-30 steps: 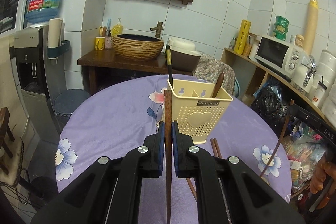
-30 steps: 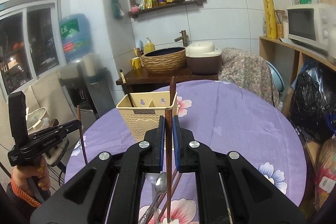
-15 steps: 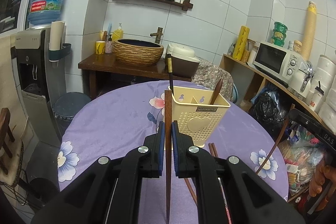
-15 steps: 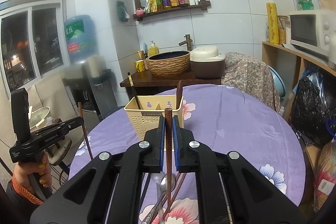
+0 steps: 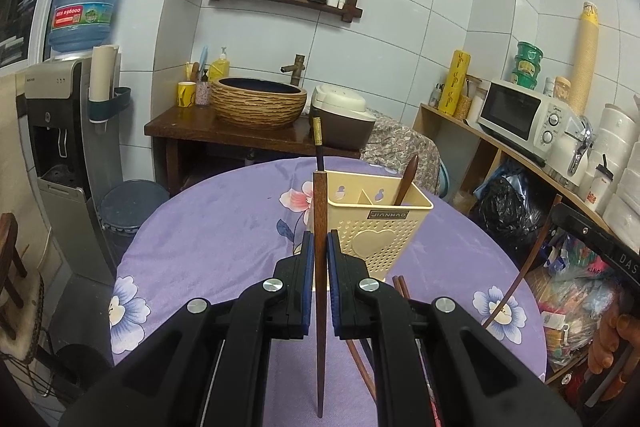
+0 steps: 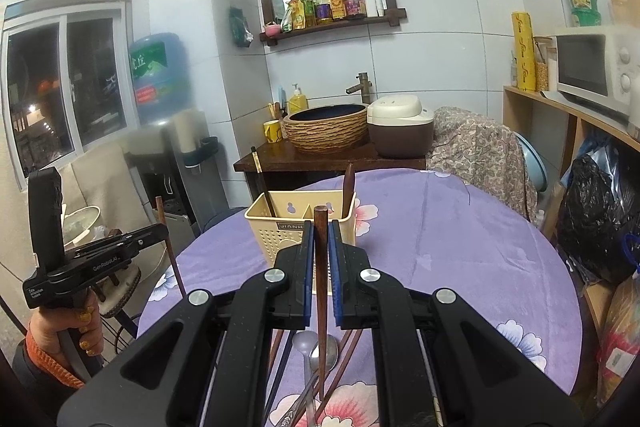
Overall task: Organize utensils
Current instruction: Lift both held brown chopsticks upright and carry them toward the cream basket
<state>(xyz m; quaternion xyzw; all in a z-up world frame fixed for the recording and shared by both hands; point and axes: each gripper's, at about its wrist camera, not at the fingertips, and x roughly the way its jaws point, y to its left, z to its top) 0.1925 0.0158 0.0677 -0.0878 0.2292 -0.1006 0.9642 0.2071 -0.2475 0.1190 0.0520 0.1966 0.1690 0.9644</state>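
Left gripper (image 5: 319, 247): jaws drawn narrow, blue pads clamped on a brown chopstick (image 5: 319, 307). The stick stands upright between the pads, blunt end above the fingertips, thin tip hanging well below them, clear of the table (image 5: 208, 227).

Right gripper (image 6: 320, 243): jaws likewise narrow, pinching a second chopstick (image 6: 320, 267). This one also stands upright; its squared top pokes just above the fingertips, and the lower part runs down behind the gripper body.

Under the right gripper, loose utensils lie on the purple flowered cloth: a metal spoon (image 6: 316, 351) and several chopsticks (image 6: 344, 351), crossing one another. In the left view two stick ends (image 5: 401, 287) show just right of the gripper, at the foot of the holder.

Just beyond both grippers stands the holder (image 5: 380, 231), cream plastic, perforated, with a heart on the front and a divider inside. It is upright on the table. A dark chopstick with a yellow band (image 5: 318, 143) leans out of its left compartment; a brown wooden handle (image 5: 408, 179) leans out of the right one. Neither held stick touches the holder, as far as can be told.

At the side of each view the other gripper shows, held in a hand (image 6: 64, 327) with an orange cuff.

Beyond the table: a woven basin (image 5: 258, 103) on a dark counter, a rice cooker (image 5: 342, 115) beside it, a microwave (image 5: 520, 115) on the right shelf.
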